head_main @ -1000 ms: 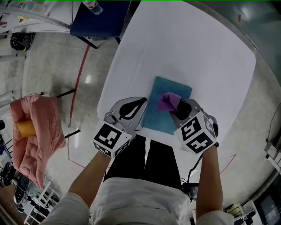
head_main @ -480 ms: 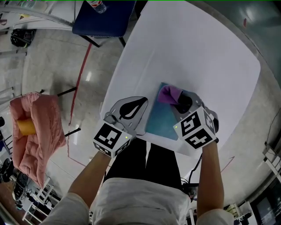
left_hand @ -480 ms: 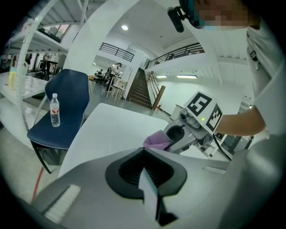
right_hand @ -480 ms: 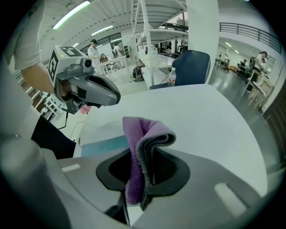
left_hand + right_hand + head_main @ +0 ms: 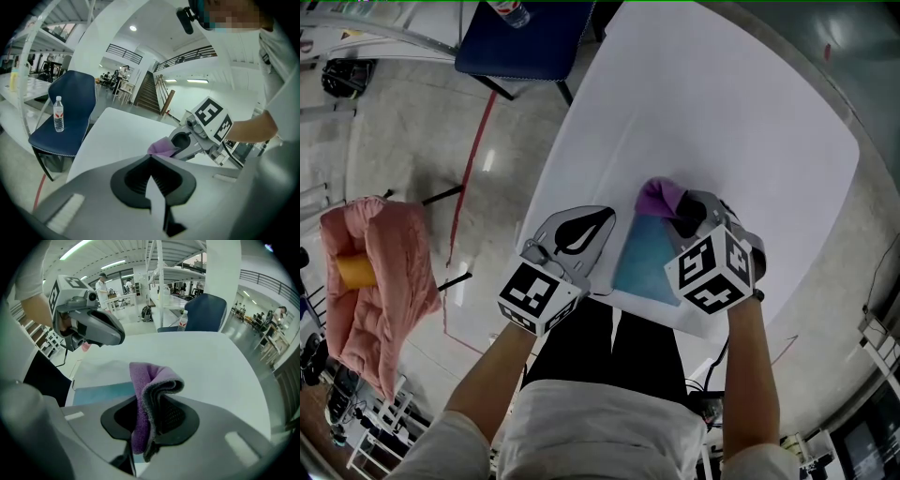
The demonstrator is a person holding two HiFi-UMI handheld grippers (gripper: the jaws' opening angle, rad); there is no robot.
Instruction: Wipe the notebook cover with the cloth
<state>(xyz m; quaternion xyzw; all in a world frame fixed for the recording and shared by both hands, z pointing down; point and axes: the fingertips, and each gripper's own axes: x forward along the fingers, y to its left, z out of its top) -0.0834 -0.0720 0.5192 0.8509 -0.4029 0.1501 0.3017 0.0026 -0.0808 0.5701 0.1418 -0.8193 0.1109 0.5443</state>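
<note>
Purple cloth (image 5: 151, 380): fleecy pile, grey on the inner face, folded double into a soft hump.
Right gripper (image 5: 682, 219): jaws pinch the fold of the cloth, and the free bulge sticks out ahead of them.
Right gripper, position: over the far end of the notebook, with the cloth at the far edge of the cover. Whether it presses on the cover there is not clear.
Left gripper (image 5: 584, 230): jaws pressed together with nothing between them. It sits just beside the notebook's left edge; contact with it cannot be told.
Notebook (image 5: 642, 264): teal, flat, matte rectangular cover. It lies close to the near edge of the table, its right part hidden under the right gripper.
Table (image 5: 722, 112): white, smooth, bare round the book.
Step in hand: a wiping stroke, by my reading, with the cloth at its far limit.
Next move: likely a draw back toward the near edge with the cloth kept flat on the cover. A light book on a slick top may slide, so the left gripper may need to steady it.
Beyond: blue chair (image 5: 525, 42) carrying a water bottle (image 5: 506, 11), past the table's far left corner.
</note>
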